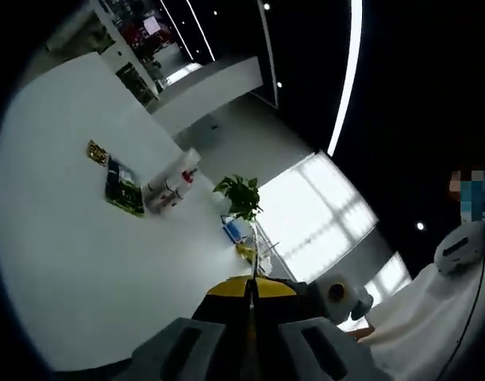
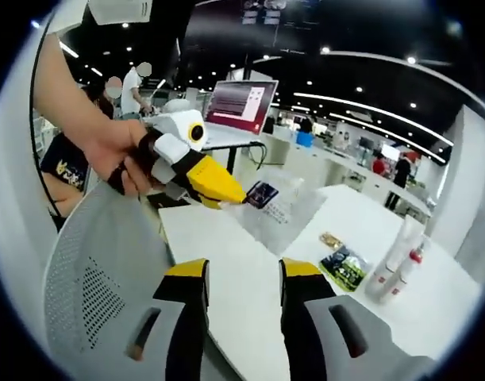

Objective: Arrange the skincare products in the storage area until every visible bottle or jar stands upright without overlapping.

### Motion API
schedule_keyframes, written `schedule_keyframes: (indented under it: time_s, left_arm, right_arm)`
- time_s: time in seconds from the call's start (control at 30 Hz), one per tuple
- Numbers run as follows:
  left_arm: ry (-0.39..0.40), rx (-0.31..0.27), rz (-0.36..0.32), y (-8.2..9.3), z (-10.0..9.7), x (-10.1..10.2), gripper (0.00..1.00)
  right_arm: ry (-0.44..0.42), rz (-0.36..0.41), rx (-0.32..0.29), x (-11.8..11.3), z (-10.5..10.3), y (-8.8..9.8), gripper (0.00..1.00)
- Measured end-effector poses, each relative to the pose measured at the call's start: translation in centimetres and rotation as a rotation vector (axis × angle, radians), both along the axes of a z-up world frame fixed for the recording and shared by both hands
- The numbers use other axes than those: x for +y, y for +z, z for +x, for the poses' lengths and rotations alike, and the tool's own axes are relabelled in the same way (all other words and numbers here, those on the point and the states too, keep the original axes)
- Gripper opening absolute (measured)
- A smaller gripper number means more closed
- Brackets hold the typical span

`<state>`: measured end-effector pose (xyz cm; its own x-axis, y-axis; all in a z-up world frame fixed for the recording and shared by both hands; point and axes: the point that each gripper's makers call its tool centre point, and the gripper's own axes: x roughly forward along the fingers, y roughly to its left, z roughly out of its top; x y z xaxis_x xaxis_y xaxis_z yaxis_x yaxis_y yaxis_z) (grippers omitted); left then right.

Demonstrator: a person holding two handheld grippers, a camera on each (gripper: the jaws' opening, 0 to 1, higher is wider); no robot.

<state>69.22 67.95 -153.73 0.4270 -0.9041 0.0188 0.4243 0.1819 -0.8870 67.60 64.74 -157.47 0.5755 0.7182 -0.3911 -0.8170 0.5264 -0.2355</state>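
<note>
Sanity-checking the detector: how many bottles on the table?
2, standing side by side past the green packet: a tall white bottle and a red-capped bottle. More may be hidden behind them.

no legible text in either view. print on the green packet [image 2: 344, 268] beside the white bottles [image 2: 397, 255] is too small to read.

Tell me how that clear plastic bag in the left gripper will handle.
The clear plastic bag hangs crumpled from the left gripper, so it is probably floppy and light. A dark packet shows through it, so contents may shift or swing. The thin film could slip or tear if tugged.
</note>
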Motion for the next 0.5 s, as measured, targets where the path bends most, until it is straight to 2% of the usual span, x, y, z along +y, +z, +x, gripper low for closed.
schedule_keyframes:
  time_s: [0.07,0.13,0.27,0.4,0.5]
  left_arm:
    - [0.019,0.014,-0.012,0.0,0.7,0.6,0.01]
    - [0.027,0.017,0.023,-0.3,1.3,0.8,0.01]
    - [0.024,0.035,0.076,-1.1,2.5,1.1,0.01]
    - [0.044,0.05,0.083,-1.0,4.2,1.4,0.01]
    - [0.044,0.086,0.093,-1.4,5.5,1.9,0.01]
  right_arm:
    - [-0.016,-0.038,0.006,-0.4,0.2,-0.5,0.28]
    - [-0.007,-0.032,-0.009,-0.3,0.2,-0.3,0.28]
    - [-0.029,-0.049,0.005,-0.7,0.7,-0.7,0.3]
    - [-0.059,-0.048,-0.006,-1.2,1.1,-0.6,0.29]
    - [-0.059,-0.08,-0.013,-1.4,1.0,-0.9,0.24]
